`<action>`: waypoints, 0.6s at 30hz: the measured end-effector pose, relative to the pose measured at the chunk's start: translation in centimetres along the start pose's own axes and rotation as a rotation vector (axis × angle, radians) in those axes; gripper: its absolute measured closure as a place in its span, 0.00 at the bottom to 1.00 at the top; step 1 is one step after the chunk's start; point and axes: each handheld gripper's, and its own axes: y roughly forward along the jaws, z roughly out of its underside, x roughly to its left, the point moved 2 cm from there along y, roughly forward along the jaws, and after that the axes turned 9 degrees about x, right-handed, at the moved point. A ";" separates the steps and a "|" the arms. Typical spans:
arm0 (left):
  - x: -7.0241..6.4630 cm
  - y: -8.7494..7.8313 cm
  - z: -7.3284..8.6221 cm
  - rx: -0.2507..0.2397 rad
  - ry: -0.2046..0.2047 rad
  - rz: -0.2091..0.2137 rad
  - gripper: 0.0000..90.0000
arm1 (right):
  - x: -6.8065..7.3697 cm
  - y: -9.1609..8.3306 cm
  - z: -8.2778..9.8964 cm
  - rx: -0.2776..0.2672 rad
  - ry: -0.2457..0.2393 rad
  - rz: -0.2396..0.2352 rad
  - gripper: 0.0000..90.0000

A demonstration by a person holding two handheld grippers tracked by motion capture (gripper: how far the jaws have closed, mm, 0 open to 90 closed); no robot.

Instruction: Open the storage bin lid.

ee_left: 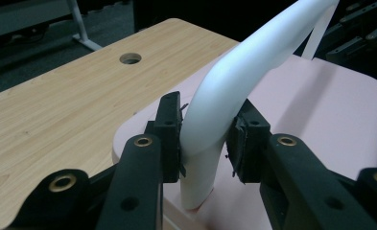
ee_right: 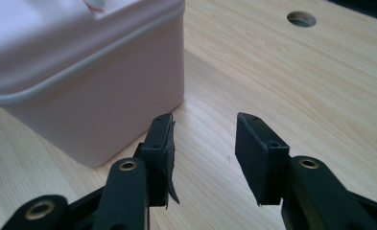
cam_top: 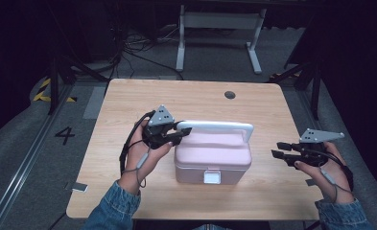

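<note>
A pink box (cam_top: pixel 214 158) with a white front latch (cam_top: pixel 212 177) stands in the middle of the table. Its white handle (cam_top: pixel 219 126) is raised upright. My left gripper (cam_top: pixel 185 130) is shut on the left end of the white handle (ee_left: pixel 210 134), with a pad pressed to each side of it. The pink lid (ee_left: pixel 315 105) lies under the handle. My right gripper (cam_top: pixel 278 149) hangs open to the right of the box, a little above the table. Between its fingertips (ee_right: pixel 203 153) there is only bare wood, and the pink box (ee_right: pixel 80 72) stands to the left of them.
The wooden table (cam_top: pixel 128 105) has a round cable hole (cam_top: pixel 229 95) at its back right. A small grey tag (cam_top: pixel 79 187) lies near the front left corner. Beyond the table stand a white frame (cam_top: pixel 219 28) and cables on the floor.
</note>
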 end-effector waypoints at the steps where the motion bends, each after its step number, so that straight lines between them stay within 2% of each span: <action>1: 0.1 0.0 -0.1 -0.005 -0.012 0.004 0.77 | 0.1 -0.1 -0.1 -0.009 -0.002 -0.001 0.66; 4: 0.3 -0.1 -0.4 -0.006 -0.004 0.019 0.78 | 0.1 -0.4 -0.2 -0.025 0.006 -0.003 0.69; 8: 0.7 -0.2 -1.0 -0.012 -0.015 0.028 0.78 | 0.2 -1.0 -0.4 -0.052 0.045 -0.012 0.78; 18: 1.6 -0.1 -2.2 -0.015 -0.043 0.021 0.78 | 0.5 -1.2 -0.6 -0.050 0.047 -0.014 0.83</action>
